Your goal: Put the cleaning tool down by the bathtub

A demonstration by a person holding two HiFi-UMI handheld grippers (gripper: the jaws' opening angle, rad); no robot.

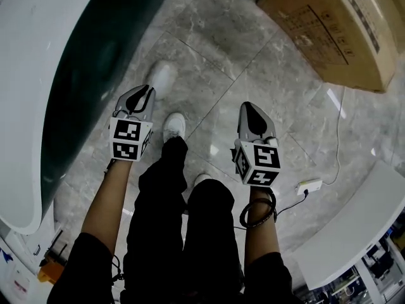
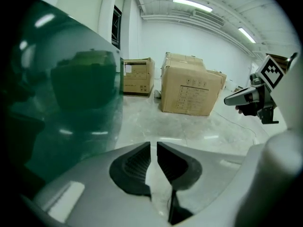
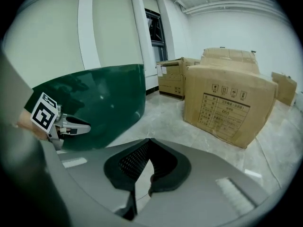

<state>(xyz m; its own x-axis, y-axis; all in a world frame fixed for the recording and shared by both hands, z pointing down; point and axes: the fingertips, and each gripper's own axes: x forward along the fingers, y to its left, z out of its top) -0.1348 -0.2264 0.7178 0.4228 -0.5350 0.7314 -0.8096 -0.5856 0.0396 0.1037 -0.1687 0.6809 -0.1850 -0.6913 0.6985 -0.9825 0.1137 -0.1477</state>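
The bathtub [image 1: 95,49] has a dark green outer wall and a white rim, and fills the left of the head view. It also shows in the left gripper view [image 2: 71,103] and the right gripper view [image 3: 104,98]. No cleaning tool shows in any view. My left gripper [image 1: 147,88] hangs close beside the tub wall, its jaws [image 2: 154,143] drawn together with nothing between them. My right gripper [image 1: 250,104] is over the marble floor, farther from the tub, and its jaws [image 3: 150,140] meet at the tips, empty.
Cardboard boxes [image 1: 335,24] stand on the floor ahead at the right. A white power strip [image 1: 310,185] with its cable lies by a white ledge [image 1: 354,227]. The person's legs and white shoes [image 1: 174,126] are between the grippers.
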